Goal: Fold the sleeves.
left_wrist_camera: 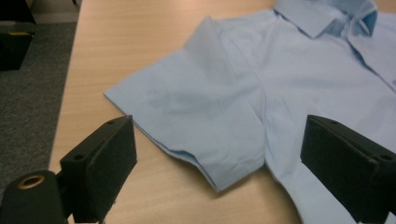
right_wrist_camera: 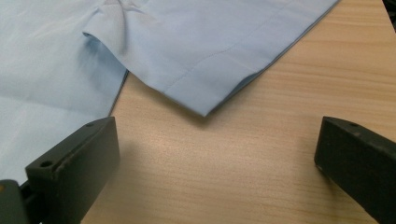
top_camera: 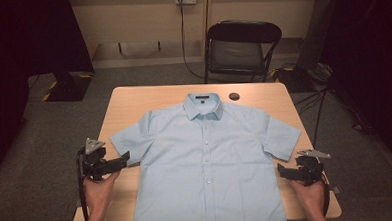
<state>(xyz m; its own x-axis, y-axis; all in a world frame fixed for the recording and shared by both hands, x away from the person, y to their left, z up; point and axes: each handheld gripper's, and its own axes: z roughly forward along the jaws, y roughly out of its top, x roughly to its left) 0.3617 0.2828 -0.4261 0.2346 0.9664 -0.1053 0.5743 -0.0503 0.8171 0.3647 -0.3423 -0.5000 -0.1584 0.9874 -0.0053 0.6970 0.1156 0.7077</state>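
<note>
Left gripper [top_camera: 127, 157] hovers at the table's [top_camera: 133, 100] left edge, held in the person's left hand [top_camera: 98, 187], jaws wide with nothing between them, pointing in at the left sleeve [top_camera: 130, 138]. In the left gripper view the sleeve [left_wrist_camera: 187, 112] lies flat on the wood just ahead of the jaws, its hem near the left edge, untouched. The shirt [top_camera: 206, 165], light blue and short-sleeved, is spread face up in the middle of the table, buttoned, collar [top_camera: 203, 106] toward the far edge, tail hanging over the near edge. A small dark disc [top_camera: 234, 96] sits on the table just right of the collar, near the far edge. The right sleeve [top_camera: 284, 136] reaches toward the right edge. Right gripper [top_camera: 280, 170] sits near the right edge, close to the near right corner, in the right hand [top_camera: 313, 195], jaws wide and empty, over bare wood; in the right gripper view the sleeve hem [right_wrist_camera: 219, 70] lies just beyond the jaws, clear of them. A folding chair [top_camera: 241, 51] stands behind the table.
</note>
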